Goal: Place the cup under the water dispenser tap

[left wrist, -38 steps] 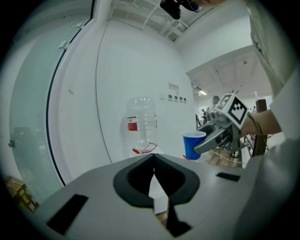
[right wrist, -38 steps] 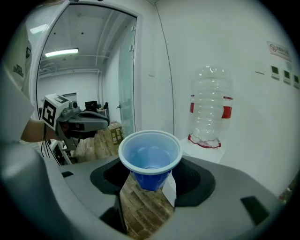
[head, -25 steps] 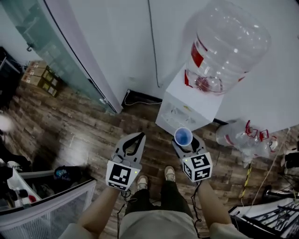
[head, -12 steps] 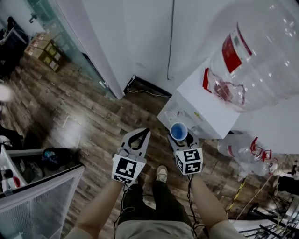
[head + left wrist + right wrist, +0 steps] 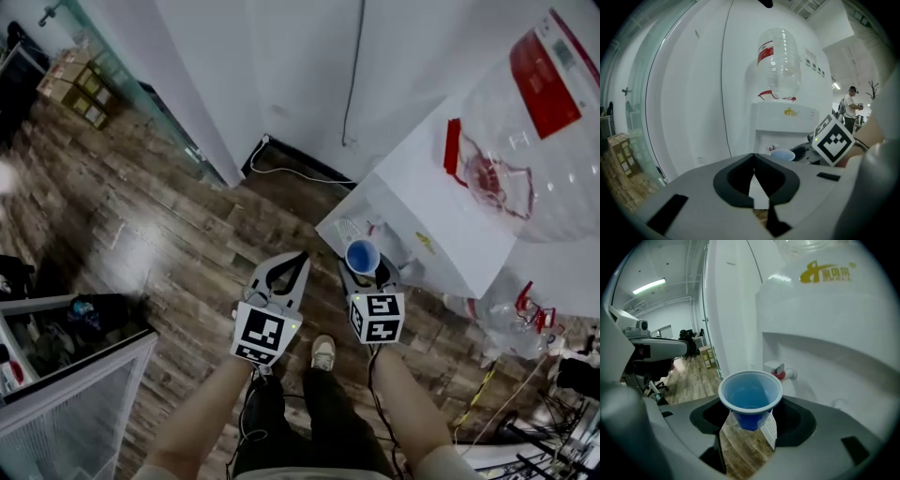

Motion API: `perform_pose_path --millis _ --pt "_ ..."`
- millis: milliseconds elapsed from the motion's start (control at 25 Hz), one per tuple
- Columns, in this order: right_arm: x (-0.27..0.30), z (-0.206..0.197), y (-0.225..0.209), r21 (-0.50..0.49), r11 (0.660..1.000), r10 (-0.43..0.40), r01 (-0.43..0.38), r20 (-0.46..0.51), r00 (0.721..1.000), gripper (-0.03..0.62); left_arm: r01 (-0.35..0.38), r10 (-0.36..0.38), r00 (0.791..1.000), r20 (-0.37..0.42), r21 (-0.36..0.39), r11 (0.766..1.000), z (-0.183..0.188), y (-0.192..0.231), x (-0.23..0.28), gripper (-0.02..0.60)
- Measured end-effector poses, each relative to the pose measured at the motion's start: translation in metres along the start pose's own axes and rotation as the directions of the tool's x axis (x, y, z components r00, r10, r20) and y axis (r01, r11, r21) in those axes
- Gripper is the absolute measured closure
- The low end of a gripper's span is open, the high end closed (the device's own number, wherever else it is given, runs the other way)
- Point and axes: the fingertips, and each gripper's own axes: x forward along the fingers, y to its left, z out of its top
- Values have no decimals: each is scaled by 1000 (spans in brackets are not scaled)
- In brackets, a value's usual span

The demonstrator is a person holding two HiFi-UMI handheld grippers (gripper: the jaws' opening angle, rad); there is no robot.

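A blue plastic cup (image 5: 362, 256) stands upright between the jaws of my right gripper (image 5: 364, 268), which is shut on it. In the right gripper view the cup (image 5: 750, 397) is empty and hangs in front of the white water dispenser (image 5: 825, 324), a little below and left of its red tap (image 5: 779, 373). My left gripper (image 5: 298, 260) is held beside the right one, shut, with nothing in it (image 5: 753, 161). The dispenser (image 5: 422, 220) carries a large clear bottle (image 5: 534, 122).
An empty clear bottle (image 5: 511, 314) lies on the wood floor right of the dispenser. A cable (image 5: 352, 84) runs down the white wall. A glass partition (image 5: 131, 84) and cardboard boxes (image 5: 80, 89) are at the left, a mesh bin (image 5: 75, 412) at lower left.
Both grippers have sunk and come closer to the dispenser's front. The cup stays in the right gripper; the left stays shut.
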Motion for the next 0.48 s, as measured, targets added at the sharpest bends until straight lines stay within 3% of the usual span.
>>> perform_pose_path --millis 480 --pt "69 -56 -32 -28 996 -84 84 12 996 303 2 -3 1000 -21 -32 1000 -68 9 45 575"
